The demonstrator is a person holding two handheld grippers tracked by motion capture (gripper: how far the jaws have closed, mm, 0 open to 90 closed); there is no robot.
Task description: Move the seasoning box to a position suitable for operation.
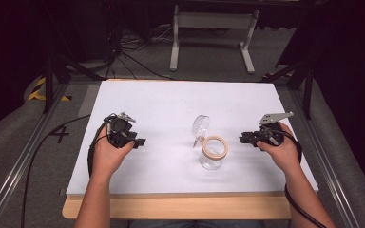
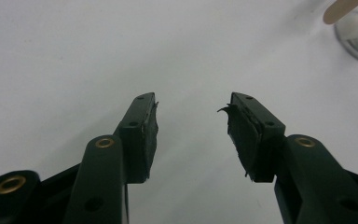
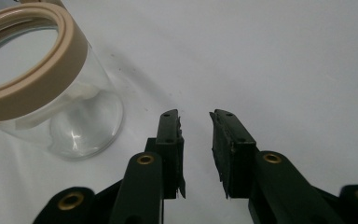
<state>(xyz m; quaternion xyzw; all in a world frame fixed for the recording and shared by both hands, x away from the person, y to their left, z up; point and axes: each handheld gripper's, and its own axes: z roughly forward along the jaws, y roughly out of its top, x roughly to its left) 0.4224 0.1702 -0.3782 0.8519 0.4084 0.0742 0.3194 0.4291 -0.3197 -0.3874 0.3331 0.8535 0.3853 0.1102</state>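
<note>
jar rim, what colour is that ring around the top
Pale tan, almost beige, ring around the mouth of the clear glass jar. It shows best in the right gripper view.

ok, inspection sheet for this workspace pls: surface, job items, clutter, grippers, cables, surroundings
Surface: white sheet over a wooden table, bare apart from the jar.
Job's things: clear glass jar with a tan rim, upright near the middle; its hinged clear lid stands open behind it.
Clutter: nothing seen.
Grippers: left gripper held in the left hand, jaws apart, nothing between them; right gripper in the right hand, jaws apart with a narrower gap, nothing between them. Both point at the jar and stand apart from it.
Cables: black cable trails off the left edge; another runs along the right forearm.
Surroundings: grey floor, white stand behind, loose wires.
</note>
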